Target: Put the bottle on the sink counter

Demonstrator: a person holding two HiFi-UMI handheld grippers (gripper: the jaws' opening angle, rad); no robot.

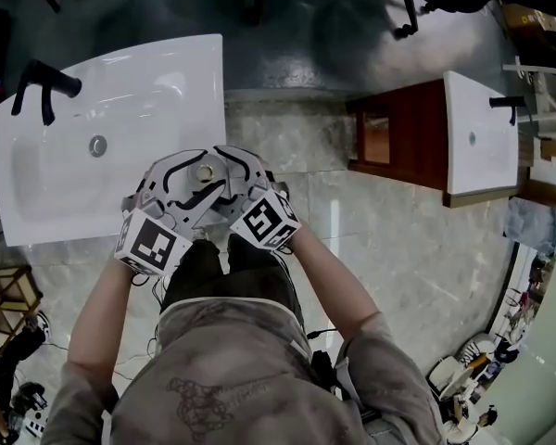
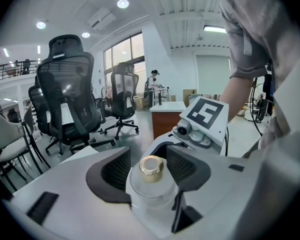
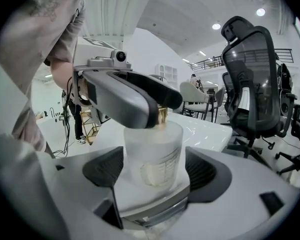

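Observation:
A frosted bottle with a gold cap [image 1: 204, 171] sits between both grippers at the near right corner of the white sink counter [image 1: 167, 82]. In the left gripper view the bottle [image 2: 152, 186] stands inside my left gripper [image 2: 149, 156]. Those jaws are open, spread wide with their pads off the glass. In the right gripper view the bottle [image 3: 154, 154] fills my right gripper [image 3: 154, 171], whose pads sit against its sides. A white slab shows under its base. One finger of the left gripper [image 3: 130, 101] crosses in front of the cap.
A black faucet [image 1: 46, 82] stands at the counter's far left. A second basin on a wooden cabinet [image 1: 398, 137] is to the right, across a marble floor. Black office chairs [image 2: 70, 99] stand beyond the counter. A gold wire rack [image 1: 5, 290] is at the lower left.

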